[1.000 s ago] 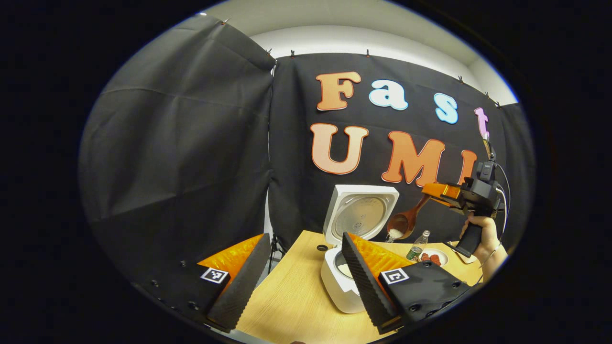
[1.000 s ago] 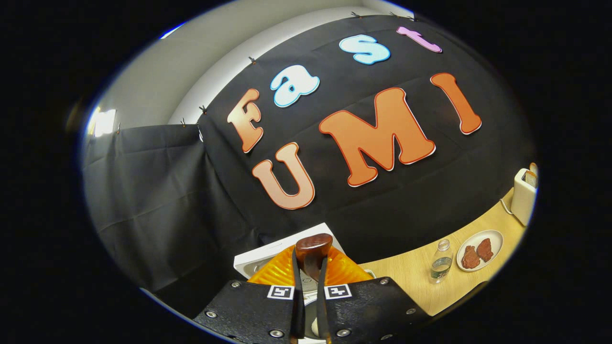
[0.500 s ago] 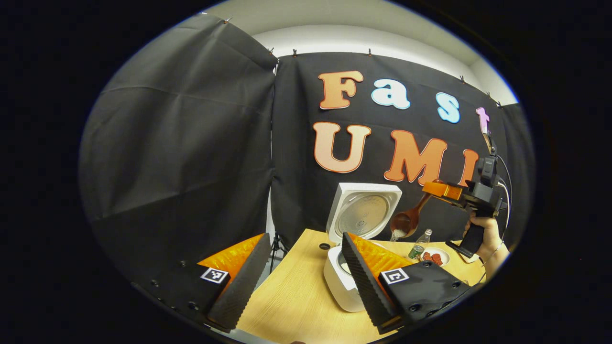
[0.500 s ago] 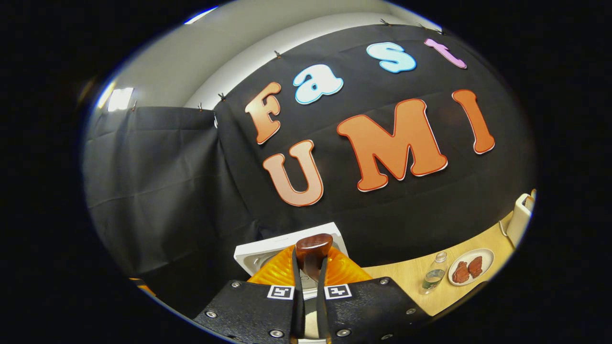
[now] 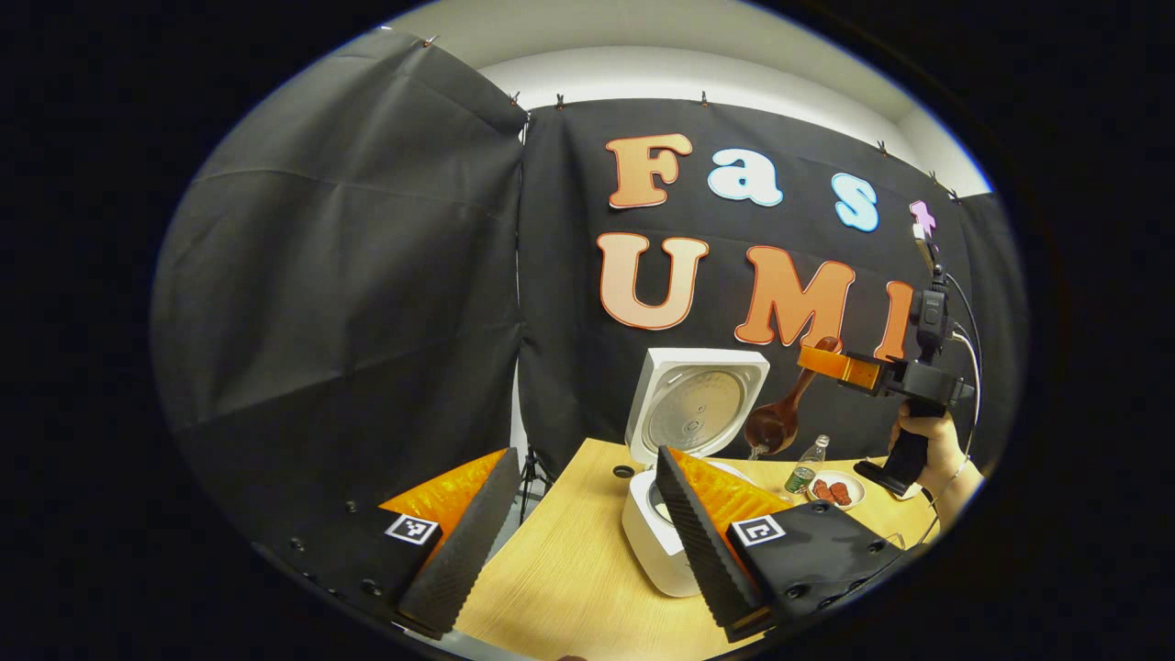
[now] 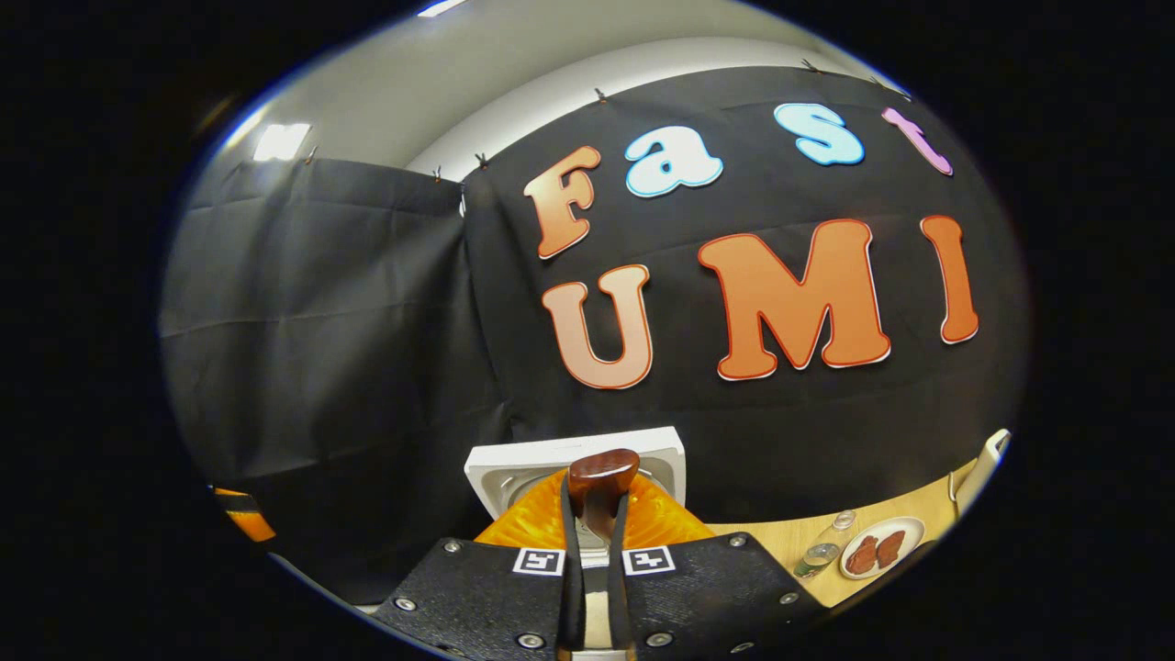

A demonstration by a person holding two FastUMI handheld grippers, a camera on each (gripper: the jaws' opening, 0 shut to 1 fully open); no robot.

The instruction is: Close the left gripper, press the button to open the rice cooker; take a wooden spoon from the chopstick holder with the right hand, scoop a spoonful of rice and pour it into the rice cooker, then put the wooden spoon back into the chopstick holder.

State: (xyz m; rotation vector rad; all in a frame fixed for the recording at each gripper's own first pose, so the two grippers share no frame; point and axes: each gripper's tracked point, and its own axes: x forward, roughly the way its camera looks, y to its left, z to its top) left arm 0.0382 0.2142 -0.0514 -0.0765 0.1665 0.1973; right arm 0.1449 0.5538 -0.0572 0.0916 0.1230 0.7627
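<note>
Between our right gripper's (image 6: 595,551) clenched fingers sits the wooden spoon's (image 6: 601,477) handle end. From the left gripper view, that spoon hangs bowl-down above the rice cooker (image 5: 663,542), whose lid (image 5: 699,404) stands raised on the table (image 5: 569,569). Our left gripper (image 5: 578,542) is spread apart, holding nothing. A bottle (image 5: 804,466) and a plate (image 5: 833,488) sit beyond the cooker.

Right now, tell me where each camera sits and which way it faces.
Left gripper view: on the open left gripper, facing the open white rice cooker; hand visible.
Right gripper view: on the right gripper clamping the brown wooden spoon, tilted towards the wall.
Shared: cooker, spoon, clear bottle, meat plate.
</note>
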